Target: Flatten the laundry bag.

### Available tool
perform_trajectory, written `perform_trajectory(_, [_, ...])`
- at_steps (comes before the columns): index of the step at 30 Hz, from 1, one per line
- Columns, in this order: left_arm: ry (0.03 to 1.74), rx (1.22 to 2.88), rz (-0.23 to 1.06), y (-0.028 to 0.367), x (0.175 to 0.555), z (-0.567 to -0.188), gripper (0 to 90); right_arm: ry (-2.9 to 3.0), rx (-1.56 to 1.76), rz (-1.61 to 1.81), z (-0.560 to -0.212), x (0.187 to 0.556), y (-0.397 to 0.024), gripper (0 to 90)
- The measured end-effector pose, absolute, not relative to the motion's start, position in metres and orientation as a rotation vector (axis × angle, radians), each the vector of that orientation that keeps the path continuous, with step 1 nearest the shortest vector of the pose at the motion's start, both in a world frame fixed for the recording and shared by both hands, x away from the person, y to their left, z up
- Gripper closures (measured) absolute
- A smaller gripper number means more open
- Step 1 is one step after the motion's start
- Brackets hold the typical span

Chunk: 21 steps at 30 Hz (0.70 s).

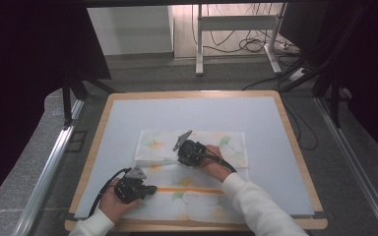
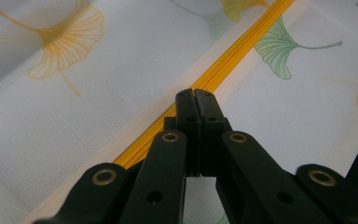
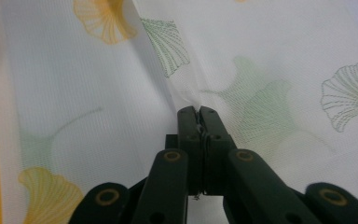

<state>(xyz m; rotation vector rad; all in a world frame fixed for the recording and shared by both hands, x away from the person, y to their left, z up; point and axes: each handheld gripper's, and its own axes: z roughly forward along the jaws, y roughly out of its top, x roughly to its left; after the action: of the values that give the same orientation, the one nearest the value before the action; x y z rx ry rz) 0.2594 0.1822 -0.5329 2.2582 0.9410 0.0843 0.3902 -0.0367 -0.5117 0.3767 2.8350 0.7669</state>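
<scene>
A white mesh cloth (image 1: 197,196) printed with ginkgo leaves lies on the mat, and its far part is folded over (image 1: 226,142). An orange stripe (image 1: 192,190) crosses it. My left gripper (image 1: 152,189) lies low at the cloth's left end. In the left gripper view its jaws are shut (image 2: 196,95), with the tips resting at the orange stripe (image 2: 233,60). Whether they pinch it I cannot tell. My right gripper (image 1: 182,158) stands at the edge of the fold. In the right gripper view it (image 3: 198,114) is shut on that folded edge of the cloth (image 3: 149,60), and a sliver of white fabric shows between the tips.
A pale blue mat (image 1: 275,147) covers a wooden table (image 1: 93,157). Dark curtains hang at both sides. Behind the table stand a white metal frame (image 1: 199,49) and loose cables (image 1: 251,44) on the floor.
</scene>
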Motion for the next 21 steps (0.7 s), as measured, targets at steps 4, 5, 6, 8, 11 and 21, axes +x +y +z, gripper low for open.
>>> perform_trajectory(4, [0.942,2.257,0.082,0.182,0.26,-0.533,90.0,2.823,0.43,0.824,-0.5,0.403,-0.045,89.2])
perform_trajectory(5, [0.942,2.257,0.082,0.182,0.26,-0.533,90.0,2.817,0.455,0.84,-0.496,0.408,-0.048,89.3])
perform_trajectory(6, [0.94,2.26,0.083,0.183,0.26,-0.533,90.0,2.809,0.472,0.852,-0.492,0.413,-0.05,89.3])
perform_trajectory(8, [0.941,2.259,0.081,0.183,0.26,-0.533,90.0,2.787,0.51,0.88,-0.483,0.427,-0.054,89.4])
perform_trajectory(11, [0.939,2.263,0.081,0.183,0.26,-0.533,90.0,2.76,0.566,0.917,-0.468,0.451,-0.059,89.4])
perform_trajectory(21, [0.94,2.263,0.07,0.183,0.261,-0.533,90.0,2.706,0.752,0.839,-0.452,0.547,-0.058,88.9])
